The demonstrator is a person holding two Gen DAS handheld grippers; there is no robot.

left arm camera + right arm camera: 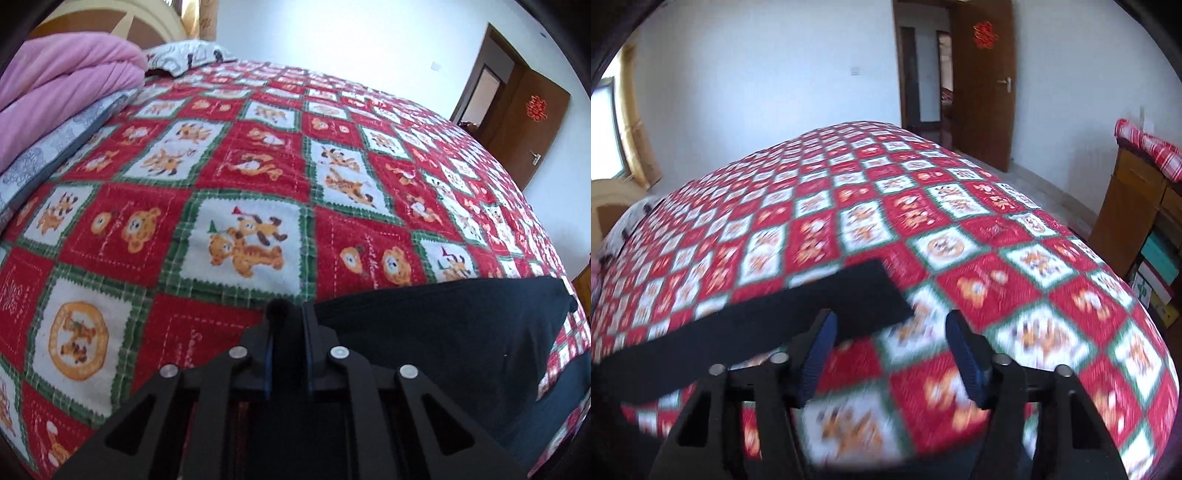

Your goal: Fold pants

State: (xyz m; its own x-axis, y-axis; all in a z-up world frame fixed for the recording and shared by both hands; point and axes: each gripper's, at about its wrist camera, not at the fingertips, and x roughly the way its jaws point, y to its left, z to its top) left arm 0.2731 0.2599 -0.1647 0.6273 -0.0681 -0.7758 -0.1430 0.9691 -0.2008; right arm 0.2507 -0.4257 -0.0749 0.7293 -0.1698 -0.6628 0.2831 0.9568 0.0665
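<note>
The black pants (443, 332) lie on a red, white and green patterned bedspread (258, 166). In the left wrist view my left gripper (290, 314) is shut on a bunched edge of the pants, and the fabric spreads to the right. In the right wrist view a flat black pant leg (768, 317) lies across the bedspread (960, 240), its end just left of my fingers. My right gripper (888, 332) is open and empty above the bed, right of the leg end. This view is motion-blurred.
A pink quilt (62, 85) and a grey patterned pillow (48, 155) lie at the bed's head. A brown door (982, 81) stands open behind the bed. A wooden cabinet (1134, 206) with a red checked cloth stands at the right.
</note>
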